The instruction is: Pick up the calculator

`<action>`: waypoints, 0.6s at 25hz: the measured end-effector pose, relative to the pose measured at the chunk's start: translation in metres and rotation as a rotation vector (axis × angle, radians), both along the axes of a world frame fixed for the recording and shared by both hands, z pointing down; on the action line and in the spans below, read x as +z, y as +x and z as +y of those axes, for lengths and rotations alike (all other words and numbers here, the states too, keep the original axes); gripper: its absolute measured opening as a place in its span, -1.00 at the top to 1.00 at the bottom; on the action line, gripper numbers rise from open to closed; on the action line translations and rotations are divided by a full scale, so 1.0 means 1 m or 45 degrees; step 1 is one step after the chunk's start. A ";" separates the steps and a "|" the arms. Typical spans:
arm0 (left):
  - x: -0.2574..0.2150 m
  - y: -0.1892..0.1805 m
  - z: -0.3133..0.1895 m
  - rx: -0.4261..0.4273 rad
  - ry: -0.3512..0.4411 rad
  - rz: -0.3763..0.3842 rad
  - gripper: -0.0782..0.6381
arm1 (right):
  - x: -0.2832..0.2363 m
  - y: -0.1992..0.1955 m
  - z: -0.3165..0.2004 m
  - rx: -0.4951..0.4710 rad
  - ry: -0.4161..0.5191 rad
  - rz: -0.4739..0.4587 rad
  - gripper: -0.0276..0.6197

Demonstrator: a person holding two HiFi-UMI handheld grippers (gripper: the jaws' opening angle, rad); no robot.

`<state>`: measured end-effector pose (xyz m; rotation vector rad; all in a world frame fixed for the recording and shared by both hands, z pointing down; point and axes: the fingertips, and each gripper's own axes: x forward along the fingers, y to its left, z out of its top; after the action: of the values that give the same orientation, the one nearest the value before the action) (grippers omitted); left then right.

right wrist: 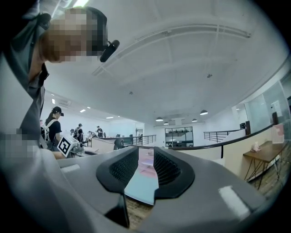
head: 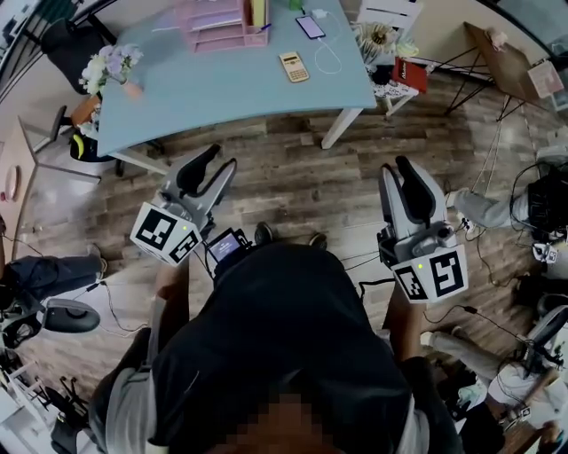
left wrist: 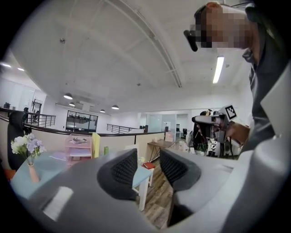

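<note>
— Our left gripper (head: 222,157) and right gripper (head: 394,164) both hang over the wood floor (head: 284,191), jaws slightly apart with nothing between them.

— Beyond them we see the pale blue table (head: 222,93), well apart from both.

— We find the calculator (head: 294,66) lying flat there, cream-yellow, near the phone (head: 311,27) and the pink trays (head: 222,22).

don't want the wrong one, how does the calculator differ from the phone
The calculator is pale yellow; the phone is dark. A white cable leads to the phone, none to the calculator. The calculator lies nearer the table's front edge than the phone. Both lie flat on it.
</note>
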<state>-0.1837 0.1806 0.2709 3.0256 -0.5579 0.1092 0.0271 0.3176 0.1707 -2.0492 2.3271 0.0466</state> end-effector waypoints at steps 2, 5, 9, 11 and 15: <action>0.004 -0.008 -0.012 0.018 -0.005 0.010 0.21 | -0.004 -0.011 -0.009 0.012 0.015 -0.007 0.63; 0.008 -0.017 -0.027 0.035 -0.016 0.016 0.21 | -0.005 -0.025 -0.021 0.026 0.011 -0.002 0.63; 0.008 -0.018 -0.033 0.066 -0.016 0.024 0.21 | -0.004 -0.026 -0.020 0.068 -0.012 0.010 0.63; 0.007 -0.018 -0.034 0.068 -0.015 0.024 0.21 | -0.001 -0.024 -0.021 0.076 -0.032 0.006 0.63; 0.008 -0.015 -0.039 0.035 -0.022 0.024 0.21 | 0.000 -0.016 -0.031 0.048 -0.038 0.002 0.63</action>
<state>-0.1986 0.1413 0.2788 3.0147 -0.5118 0.0862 0.0110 0.2865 0.1708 -2.1076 2.3039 0.0147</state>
